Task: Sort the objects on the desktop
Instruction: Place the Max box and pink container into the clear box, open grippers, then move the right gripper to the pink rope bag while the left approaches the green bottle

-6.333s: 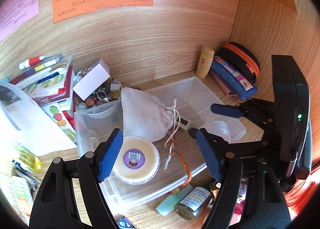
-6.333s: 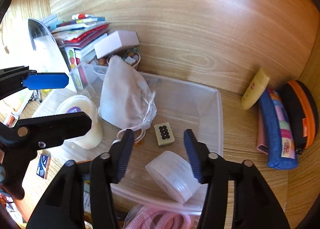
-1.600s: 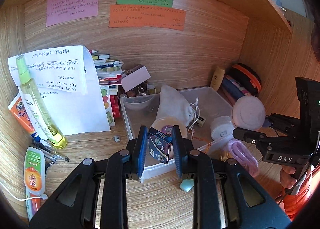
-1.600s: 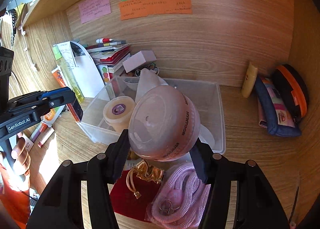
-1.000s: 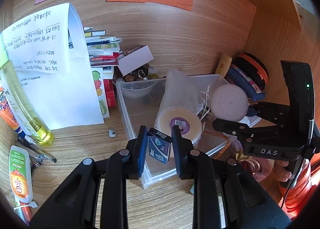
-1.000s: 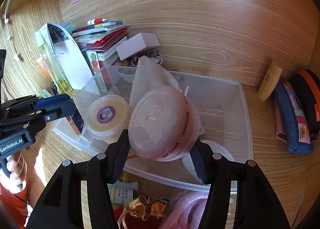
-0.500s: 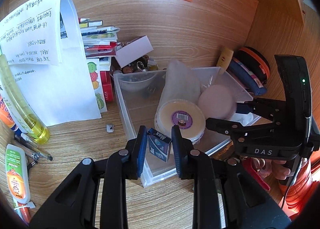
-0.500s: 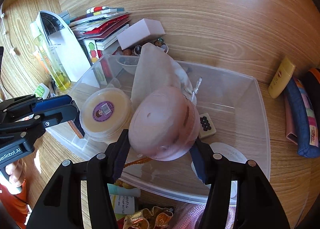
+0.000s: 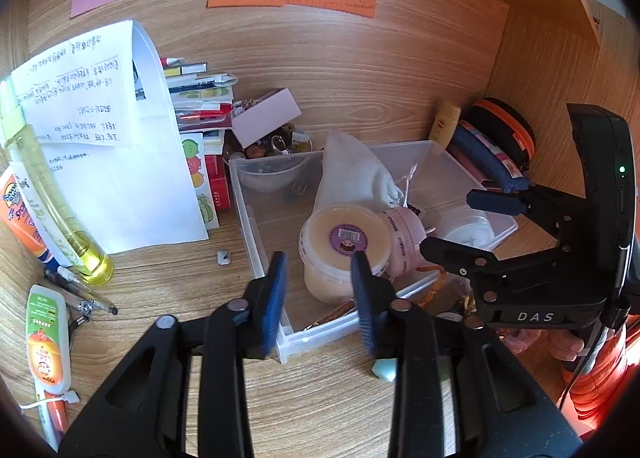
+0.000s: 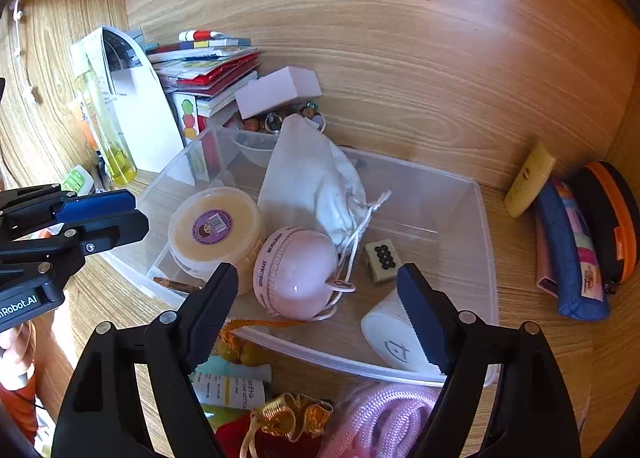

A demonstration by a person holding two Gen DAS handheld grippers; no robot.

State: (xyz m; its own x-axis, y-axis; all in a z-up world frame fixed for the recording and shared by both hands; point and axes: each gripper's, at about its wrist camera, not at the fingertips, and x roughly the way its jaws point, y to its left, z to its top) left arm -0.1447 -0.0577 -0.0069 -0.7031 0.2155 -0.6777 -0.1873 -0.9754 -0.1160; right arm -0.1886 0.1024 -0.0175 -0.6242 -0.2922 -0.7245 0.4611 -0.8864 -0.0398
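Note:
A clear plastic bin holds a cream-lidded tub, a white drawstring pouch, a mahjong tile and a white roll. A pink round case lies in the bin beside the tub. My right gripper hangs just above the case, its jaws opening wide and off it. At the bin's front left corner my left gripper is opening too, with nothing between its pads. A thin brownish thing lies in that corner.
Left of the bin are a yellow spray bottle, a curled paper sheet, tubes and pens. Books and a bead bowl stand behind it. Pencil cases lie at the right. Pink rope and a red-gold pouch lie in front.
Both grippers have opened. The small blue box is gone from the left jaws. The pink round case has left the right jaws and now rests in the bin.

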